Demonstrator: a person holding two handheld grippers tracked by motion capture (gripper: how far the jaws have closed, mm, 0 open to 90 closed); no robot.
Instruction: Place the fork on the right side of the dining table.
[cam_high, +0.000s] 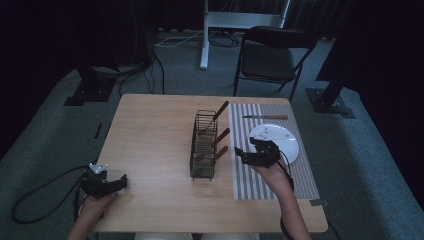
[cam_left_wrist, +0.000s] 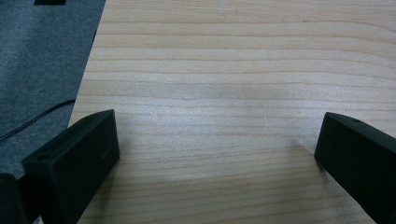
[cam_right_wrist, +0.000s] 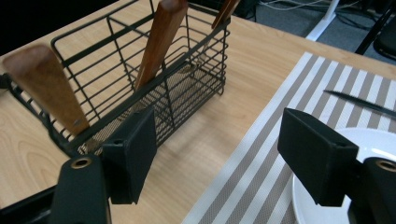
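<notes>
**Both grippers empty, jaws wide**

Left gripper (cam_high: 121, 183): near-left table (cam_high: 150, 150) edge, over bare wood. Right gripper (cam_high: 244, 152): over striped placemat (cam_high: 250, 185), betw. wire cutlery basket (cam_high: 203, 150) w/ wooden-handled utensils (cam_right_wrist: 161, 32) and white plate (cam_high: 290, 142). Knife (cam_high: 265, 117) far side.

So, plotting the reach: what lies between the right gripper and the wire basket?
Nothing stands there. Between the right gripper and the wire basket, the high view shows placemat edge, then bare table.

Dim high view; gripper views brighter, sharp.
</notes>
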